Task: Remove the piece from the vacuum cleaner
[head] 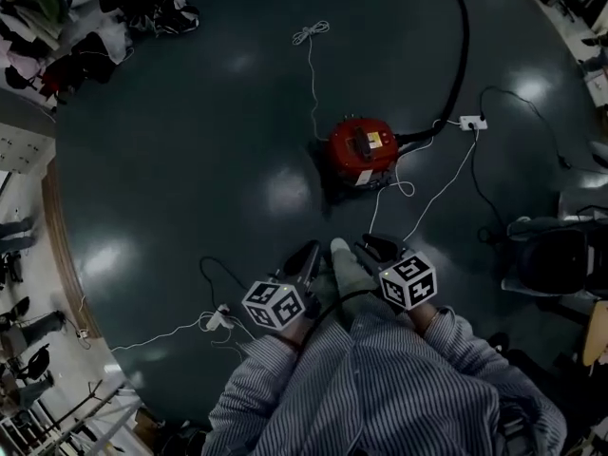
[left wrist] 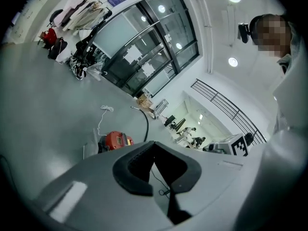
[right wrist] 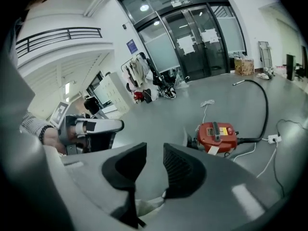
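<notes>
Two tools hover empty over the floor (head: 218, 141): the left tool (left wrist: 154, 144) has its jaws together, the right tool (right wrist: 154, 150) has them apart. The red vacuum cleaner (head: 362, 150) sits mid-floor, well ahead of both, its black hose (head: 463, 55) attached.

On the dark floor (head: 190, 150), a white cord (head: 311, 36) lies coiled toward the far edge, a socket block (head: 472, 122) sits near the right edge, clothes (head: 57, 17) crowd the far-left corner, and a box (right wrist: 244, 65) stands by glass doors (right wrist: 202, 37).
</notes>
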{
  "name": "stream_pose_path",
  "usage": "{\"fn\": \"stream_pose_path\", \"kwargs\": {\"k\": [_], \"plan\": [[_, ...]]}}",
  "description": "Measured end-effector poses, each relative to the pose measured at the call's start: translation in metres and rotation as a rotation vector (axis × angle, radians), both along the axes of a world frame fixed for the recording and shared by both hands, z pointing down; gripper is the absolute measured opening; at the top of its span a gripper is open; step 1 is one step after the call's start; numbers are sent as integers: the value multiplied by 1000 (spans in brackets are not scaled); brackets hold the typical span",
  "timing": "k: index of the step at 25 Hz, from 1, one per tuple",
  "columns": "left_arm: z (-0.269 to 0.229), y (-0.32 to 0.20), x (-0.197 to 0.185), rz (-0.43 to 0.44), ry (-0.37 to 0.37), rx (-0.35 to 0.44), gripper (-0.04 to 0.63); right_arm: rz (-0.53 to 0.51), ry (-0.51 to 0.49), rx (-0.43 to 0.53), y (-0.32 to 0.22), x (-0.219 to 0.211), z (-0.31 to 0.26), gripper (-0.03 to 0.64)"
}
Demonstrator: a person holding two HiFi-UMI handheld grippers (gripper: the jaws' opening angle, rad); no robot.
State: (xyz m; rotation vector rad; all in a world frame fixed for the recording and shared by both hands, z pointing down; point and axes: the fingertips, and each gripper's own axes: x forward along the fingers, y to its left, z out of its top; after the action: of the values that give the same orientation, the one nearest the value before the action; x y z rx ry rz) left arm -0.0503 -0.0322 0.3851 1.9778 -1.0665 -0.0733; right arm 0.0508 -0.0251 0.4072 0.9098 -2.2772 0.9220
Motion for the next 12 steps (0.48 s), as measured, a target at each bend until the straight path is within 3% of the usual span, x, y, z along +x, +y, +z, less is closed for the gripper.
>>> {"fn": "stream_pose_path", "kwargs": {"k": [8,12], "plan": [[55,-62,-11,-44,-13,-32,1,-23,38,-90,-72,-20,79,109],[96,-69,-9,-51,-26,-36,1,-27,54,-139,-90,-26,142,110]]}}
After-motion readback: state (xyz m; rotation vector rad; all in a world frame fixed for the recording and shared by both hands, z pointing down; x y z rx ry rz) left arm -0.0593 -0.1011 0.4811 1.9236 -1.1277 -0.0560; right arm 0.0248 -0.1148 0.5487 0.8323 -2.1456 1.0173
